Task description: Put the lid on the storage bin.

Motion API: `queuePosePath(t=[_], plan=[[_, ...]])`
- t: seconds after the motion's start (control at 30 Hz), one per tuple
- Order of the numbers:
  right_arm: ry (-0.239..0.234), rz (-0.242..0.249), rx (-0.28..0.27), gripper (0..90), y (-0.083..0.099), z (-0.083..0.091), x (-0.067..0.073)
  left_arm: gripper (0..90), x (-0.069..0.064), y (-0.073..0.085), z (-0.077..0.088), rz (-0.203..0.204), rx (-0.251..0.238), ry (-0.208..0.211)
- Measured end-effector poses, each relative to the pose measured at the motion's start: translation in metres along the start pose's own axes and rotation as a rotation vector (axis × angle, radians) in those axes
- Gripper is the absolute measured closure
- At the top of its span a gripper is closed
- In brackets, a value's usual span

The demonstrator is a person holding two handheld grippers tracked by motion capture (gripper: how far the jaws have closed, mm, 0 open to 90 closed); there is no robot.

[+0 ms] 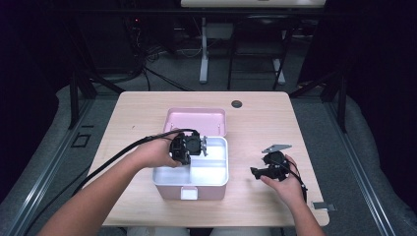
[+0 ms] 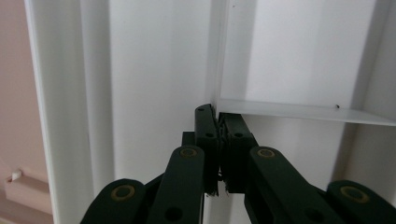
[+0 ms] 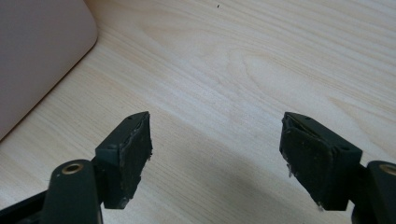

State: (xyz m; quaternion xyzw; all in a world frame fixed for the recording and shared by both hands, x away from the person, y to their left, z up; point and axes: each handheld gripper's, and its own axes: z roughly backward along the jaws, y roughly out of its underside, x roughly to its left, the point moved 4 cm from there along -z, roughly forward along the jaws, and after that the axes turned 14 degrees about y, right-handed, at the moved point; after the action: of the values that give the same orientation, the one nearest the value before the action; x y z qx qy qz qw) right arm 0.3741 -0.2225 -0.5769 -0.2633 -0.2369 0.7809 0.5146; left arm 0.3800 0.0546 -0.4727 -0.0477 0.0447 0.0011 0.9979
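A pink box [image 1: 172, 191] stands open on the table, its pink lid [image 1: 196, 120] leaning back behind it. Inside sits a white tray [image 1: 216, 172] split into compartments. My left gripper [image 1: 189, 147] points down into the tray's back left part. In the left gripper view the left gripper [image 2: 218, 116] has its jaws pressed together on the thin upright divider [image 2: 217, 56], where a cross wall [image 2: 303, 112] meets it. To the right of the box, my right gripper [image 1: 255, 172] hovers low over the bare wood. Its jaws [image 3: 215, 140] stand wide apart with nothing between them.
The pale wooden table [image 1: 255, 118] has a dark round cap [image 1: 237, 103] near its back edge and a small grey tag [image 1: 324, 206] at the front right. The box's rounded pink corner [image 3: 37, 56] lies just left of the right gripper. Desk legs and cables stand beyond the table.
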Motion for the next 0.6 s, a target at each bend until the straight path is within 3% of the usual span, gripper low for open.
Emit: queuePosePath(t=[0.3,0.5,0.57,0.6], plan=[[0.001,0.002,0.002,24.7,0.000,0.000,0.000,84.8,0.001,0.003,-0.005,0.012,-0.003,-0.002],[-0.001,0.004,0.003,24.7,0.000,-0.001,0.000,80.2,0.003,0.016,-0.003,0.063,0.014,-0.012],[0.001,0.003,0.005,24.7,0.000,-0.001,0.000,80.0,0.002,0.020,-0.003,0.076,-0.015,-0.005],[0.001,0.003,0.005,24.6,0.000,-0.001,0.001,79.7,0.002,0.022,-0.002,0.079,-0.002,-0.011]])
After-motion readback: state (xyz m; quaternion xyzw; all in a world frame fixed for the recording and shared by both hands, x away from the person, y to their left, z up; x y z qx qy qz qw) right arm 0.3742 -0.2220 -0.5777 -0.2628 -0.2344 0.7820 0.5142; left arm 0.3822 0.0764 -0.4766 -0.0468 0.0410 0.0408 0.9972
